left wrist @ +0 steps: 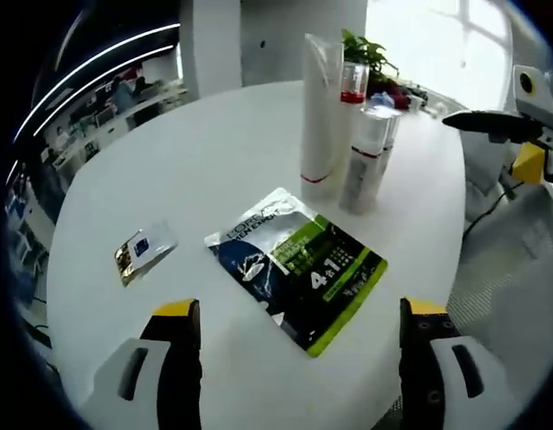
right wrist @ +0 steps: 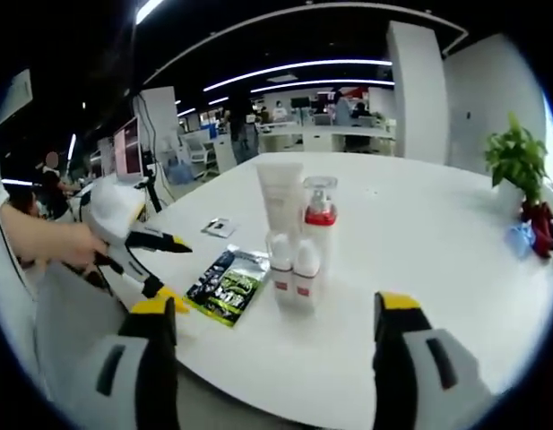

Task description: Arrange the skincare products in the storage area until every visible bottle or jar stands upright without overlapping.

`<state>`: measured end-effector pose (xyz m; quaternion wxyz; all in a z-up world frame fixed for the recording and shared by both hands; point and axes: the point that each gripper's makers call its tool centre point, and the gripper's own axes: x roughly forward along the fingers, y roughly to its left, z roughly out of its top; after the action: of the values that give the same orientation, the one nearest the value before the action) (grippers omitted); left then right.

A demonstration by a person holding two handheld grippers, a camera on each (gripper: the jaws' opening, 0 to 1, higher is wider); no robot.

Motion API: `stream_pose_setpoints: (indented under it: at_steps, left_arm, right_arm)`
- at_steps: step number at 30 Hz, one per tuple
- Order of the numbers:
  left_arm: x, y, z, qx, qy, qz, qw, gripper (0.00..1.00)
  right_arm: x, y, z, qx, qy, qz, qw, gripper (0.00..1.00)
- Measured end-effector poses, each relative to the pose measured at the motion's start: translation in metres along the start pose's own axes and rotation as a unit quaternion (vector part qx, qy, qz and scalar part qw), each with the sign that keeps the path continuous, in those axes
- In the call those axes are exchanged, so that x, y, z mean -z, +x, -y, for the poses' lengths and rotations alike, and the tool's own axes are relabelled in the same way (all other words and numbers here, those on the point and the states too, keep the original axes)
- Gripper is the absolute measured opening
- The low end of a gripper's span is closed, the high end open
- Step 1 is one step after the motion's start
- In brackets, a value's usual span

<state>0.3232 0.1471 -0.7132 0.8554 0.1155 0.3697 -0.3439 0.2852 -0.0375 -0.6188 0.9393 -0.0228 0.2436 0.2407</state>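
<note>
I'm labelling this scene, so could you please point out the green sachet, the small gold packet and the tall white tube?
green sachet (left wrist: 298,266): left gripper view, middle of its printed face.
small gold packet (left wrist: 143,252): left gripper view, centre of its wrapper.
tall white tube (right wrist: 281,204): right gripper view, mid-body.

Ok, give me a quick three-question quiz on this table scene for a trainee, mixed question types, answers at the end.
1. True or false: the tall white tube lies flat on the round white table.
2. Which item lies nearest the left gripper? A) green and black pouch B) small gold sachet C) potted plant
3. What colour is the collar of the pump bottle in the right gripper view?

Key: 1 false, it stands upright. 2 A. 3 red.
</note>
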Motion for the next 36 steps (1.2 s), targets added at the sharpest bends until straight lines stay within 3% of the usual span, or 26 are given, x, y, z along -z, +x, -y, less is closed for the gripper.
stream_pose_setpoints:
  at_steps: [13, 24, 36]
  left_arm:
    - [0.021, -0.037, -0.008, -0.009, -0.051, 0.0, 0.9987, 0.97]
    - [0.03, -0.069, -0.018, -0.03, -0.099, 0.023, 0.9944, 0.97]
    - [0.042, -0.084, -0.019, -0.049, -0.13, 0.033, 0.9898, 0.97]
  right_arm:
    - [0.0, -0.002, -0.005, -0.013, -0.008, 0.002, 0.9999, 0.91]
    - [0.0, -0.005, -0.001, -0.019, -0.01, 0.003, 0.9998, 0.91]
    - [0.004, -0.008, 0.002, -0.023, -0.01, 0.0, 0.9997, 0.91]
